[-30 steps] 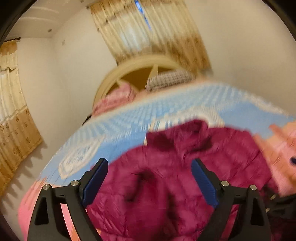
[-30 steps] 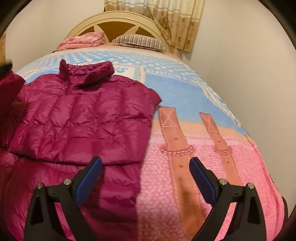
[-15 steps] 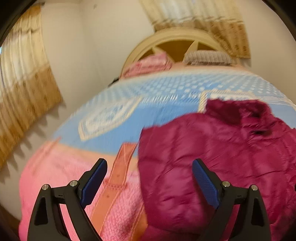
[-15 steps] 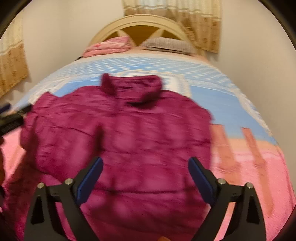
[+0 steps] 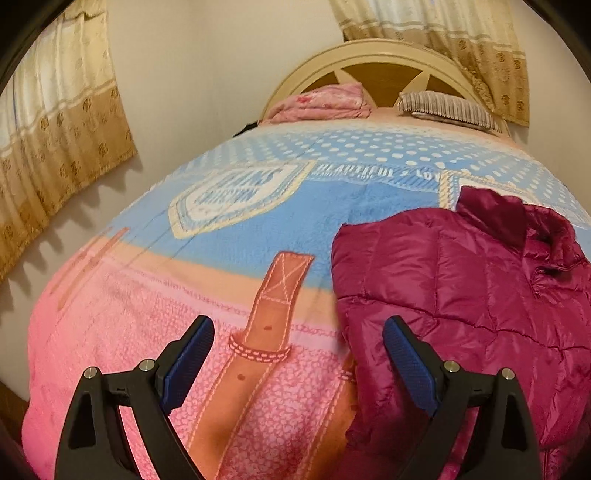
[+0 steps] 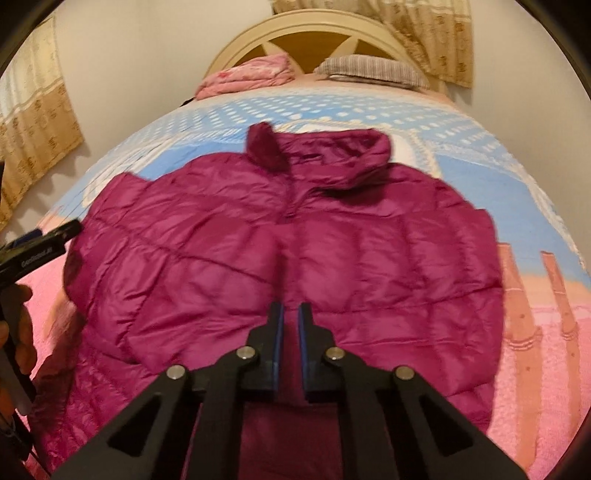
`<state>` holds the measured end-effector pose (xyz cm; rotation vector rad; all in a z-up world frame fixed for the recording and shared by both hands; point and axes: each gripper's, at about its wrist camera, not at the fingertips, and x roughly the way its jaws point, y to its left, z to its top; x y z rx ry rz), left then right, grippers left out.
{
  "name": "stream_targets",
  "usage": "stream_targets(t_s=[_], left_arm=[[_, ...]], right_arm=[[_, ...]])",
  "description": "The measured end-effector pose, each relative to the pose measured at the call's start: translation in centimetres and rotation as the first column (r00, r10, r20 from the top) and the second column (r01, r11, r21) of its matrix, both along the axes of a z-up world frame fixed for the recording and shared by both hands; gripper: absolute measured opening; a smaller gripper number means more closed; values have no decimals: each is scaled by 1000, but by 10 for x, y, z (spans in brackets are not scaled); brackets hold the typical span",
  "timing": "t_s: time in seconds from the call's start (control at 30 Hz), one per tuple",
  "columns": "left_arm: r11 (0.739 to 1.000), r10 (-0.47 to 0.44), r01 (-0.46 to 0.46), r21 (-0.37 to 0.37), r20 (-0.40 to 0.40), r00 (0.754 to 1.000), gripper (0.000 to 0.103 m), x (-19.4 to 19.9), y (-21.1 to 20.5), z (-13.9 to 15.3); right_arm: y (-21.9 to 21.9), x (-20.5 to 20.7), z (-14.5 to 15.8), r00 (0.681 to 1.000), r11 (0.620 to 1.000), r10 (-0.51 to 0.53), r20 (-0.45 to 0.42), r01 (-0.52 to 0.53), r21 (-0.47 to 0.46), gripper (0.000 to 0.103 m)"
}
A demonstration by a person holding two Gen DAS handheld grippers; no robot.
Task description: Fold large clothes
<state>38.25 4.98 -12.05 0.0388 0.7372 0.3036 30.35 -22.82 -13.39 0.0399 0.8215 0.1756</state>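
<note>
A magenta quilted puffer jacket [image 6: 280,258] lies on a bed covered by a pink and blue blanket [image 5: 147,332]. It is face up, with its collar [image 6: 317,155] pointing away toward the cream headboard [image 6: 314,33].

The right gripper [image 6: 290,314] hovers low over the jacket's middle, directly ahead of its own camera. Its blue-padded fingers are drawn almost together with only a thin slit between them, and no cloth is visibly pinched.

The left gripper [image 5: 297,332] is spread wide and holds nothing. It sits above bare blanket, and the jacket's edge begins just ahead of its right finger [image 5: 406,365].

Judging from how things lie, the sides seem already folded in. The jacket forms a compact body with no sleeves sticking out, and a darker layer shows beneath its near edge. Folding the length, hem toward collar, looks to be what is left.

The right view shows the whole jacket, its collar and central zip line, plus the left tool's tip and the person's hand [image 6: 16,332] off to the left. The left view shows only the jacket's left part, but reveals the open blanket beside it, a curtain [image 5: 55,129], a folded pink cloth [image 5: 325,103] and a striped pillow [image 5: 447,109] far ahead.
</note>
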Motion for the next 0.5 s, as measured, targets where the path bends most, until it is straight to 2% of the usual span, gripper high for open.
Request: stream_targets(t_s=[0.13, 0.17, 0.2, 0.23, 0.27, 0.3, 0.37, 0.47, 0.5], left_arm=[[1000, 9, -9, -5, -13, 1000, 93, 0, -1, -6], [1000, 10, -10, -3, -12, 1000, 93, -1, -1, -7], [1000, 12, -12, 0, -11, 1000, 93, -1, -1, -7], [1000, 12, -12, -1, -11, 1000, 93, -1, -1, -7], [1000, 11, -11, -2, -11, 1000, 93, -2, 0, -7], [1000, 12, -12, -2, -11, 1000, 93, -2, 1, -7], [1000, 15, -15, -1, -11, 1000, 93, -2, 1, -8], [1000, 17, -17, 4, -17, 1000, 93, -2, 0, -11], [1000, 17, -17, 4, -18, 1000, 93, -1, -1, -12]], right_arm=[[-11, 3, 1, 1000, 1000, -25, -15, 25, 1, 10], [-11, 2, 2, 999, 999, -35, -7, 35, 5, 28], [-12, 2, 4, 999, 999, -46, 2, 46, 17, 73], [-13, 2, 4, 999, 998, -51, 4, 50, 34, 93], [-14, 2, 5, 998, 996, -59, 11, 58, 62, 101], [-13, 1, 7, 998, 995, -65, 16, 63, 76, 94], [-2, 3, 6, 999, 998, -51, -2, 51, 43, 82], [16, 8, 2, 1000, 1000, -24, -14, 24, 15, 77], [20, 9, -1, 1000, 1000, -15, -24, 15, 16, 67]])
